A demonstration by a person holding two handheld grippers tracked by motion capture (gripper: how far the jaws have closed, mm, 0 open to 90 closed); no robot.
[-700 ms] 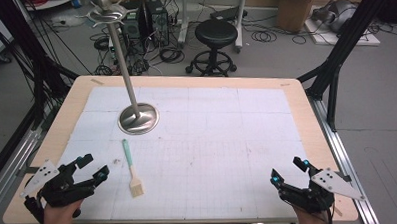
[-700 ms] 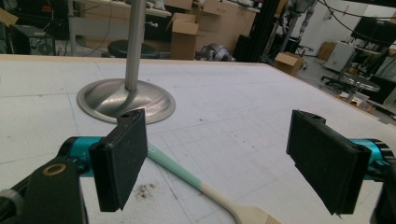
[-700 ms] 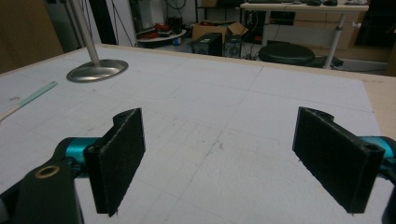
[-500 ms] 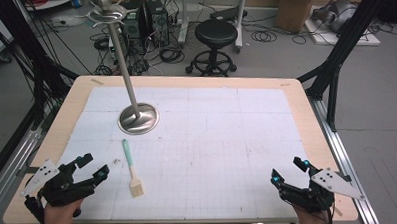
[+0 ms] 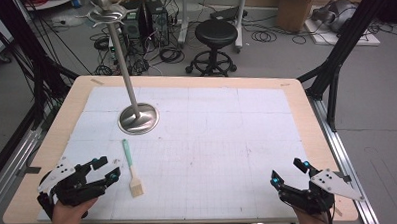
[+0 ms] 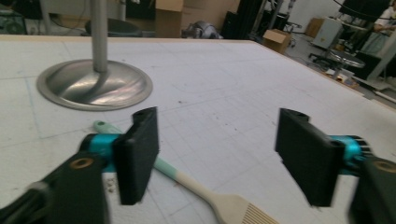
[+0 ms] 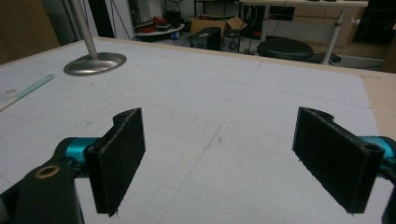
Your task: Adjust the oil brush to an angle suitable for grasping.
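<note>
My left gripper [image 5: 106, 170], jaws wide and empty, sits just beside the brush [image 5: 130, 167] near the tabletop's [image 5: 296, 96] front-left corner; right gripper [image 5: 290, 173] wide.

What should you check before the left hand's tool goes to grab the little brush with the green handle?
1. Left gripper fingers apart with nothing between them: ok.
2. Brush lying flat on the table, nothing on top of it: ok.
3. Path from left gripper to brush free: ok, the brush lies just beside it.
4. Metal stand out of the way: ok, it stands farther back than the brush.
5. Right gripper open and far from the brush: ok.
6. Whether the brush would slip in the grip: cannot tell.
</note>
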